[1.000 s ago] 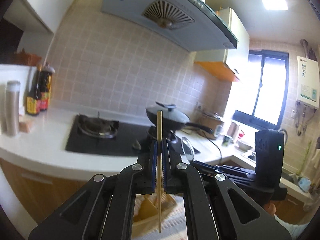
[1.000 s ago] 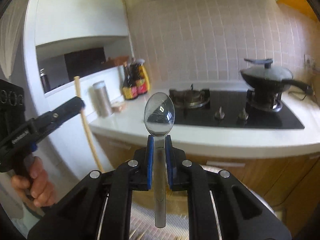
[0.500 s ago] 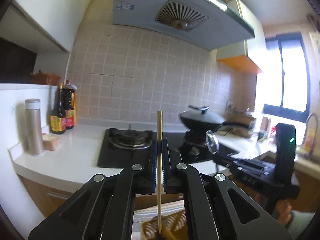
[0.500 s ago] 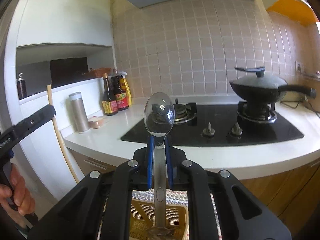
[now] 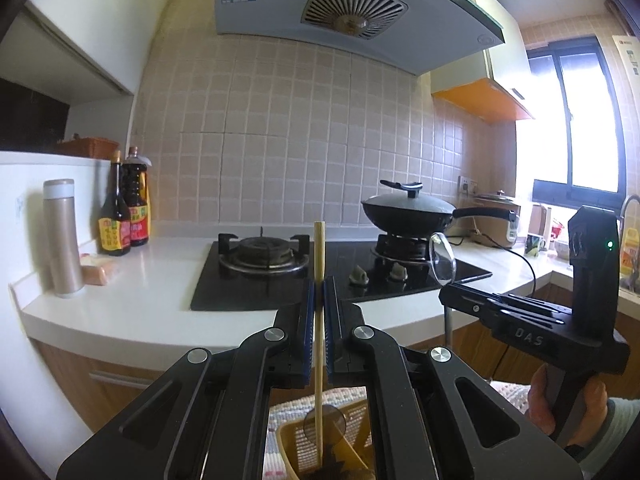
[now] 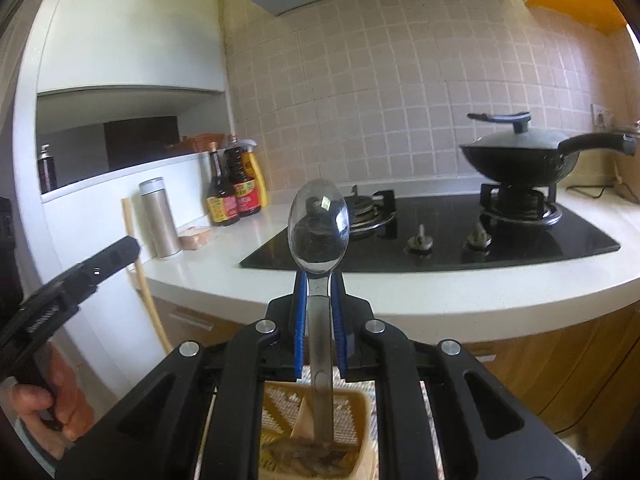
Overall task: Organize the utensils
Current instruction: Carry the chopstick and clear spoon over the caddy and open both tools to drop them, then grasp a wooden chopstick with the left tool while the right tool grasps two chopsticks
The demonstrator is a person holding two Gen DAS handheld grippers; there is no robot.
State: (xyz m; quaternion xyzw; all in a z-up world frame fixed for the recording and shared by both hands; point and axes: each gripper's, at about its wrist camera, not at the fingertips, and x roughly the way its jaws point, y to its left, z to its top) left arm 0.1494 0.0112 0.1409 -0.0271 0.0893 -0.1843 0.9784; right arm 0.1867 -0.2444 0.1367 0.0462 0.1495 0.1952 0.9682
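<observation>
Left-wrist view: your left gripper [image 5: 319,312] was clamped on a pale wooden chopstick [image 5: 319,264], which stood upright between the blue pads. Its top rose above the fingertips; its lower end reached down behind the fingers into a yellow slotted basket [image 5: 288,446] directly beneath the tongs. To the right of the tongs you held the right gripper [image 5: 446,294], and the bowl of the metal spoon [image 5: 442,258] stood above its tip. Your right hand [image 5: 560,400] wrapped that gripper's handle. Beyond the fingertips lay the black gas hob [image 5: 320,272] set in the white counter [image 5: 132,292], with a lidded wok [image 5: 408,210] ahead to the right and sauce bottles [image 5: 124,204] and a metal flask [image 5: 64,236] ahead to the left.

Right-wrist view: your right gripper [image 6: 319,292] was closed on the spoon [image 6: 319,228] at its neck. The bowl stood upright above the fingertips, and the handle ran down between the fingers, ending over the basket [image 6: 356,412] below the tongs. To the left, the left gripper [image 6: 128,250] carried the chopstick [image 6: 142,280], slightly tilted, and your left hand [image 6: 52,396] gripped its handle. The hob [image 6: 460,228] and wok [image 6: 520,156] sat ahead and to the right.
</observation>
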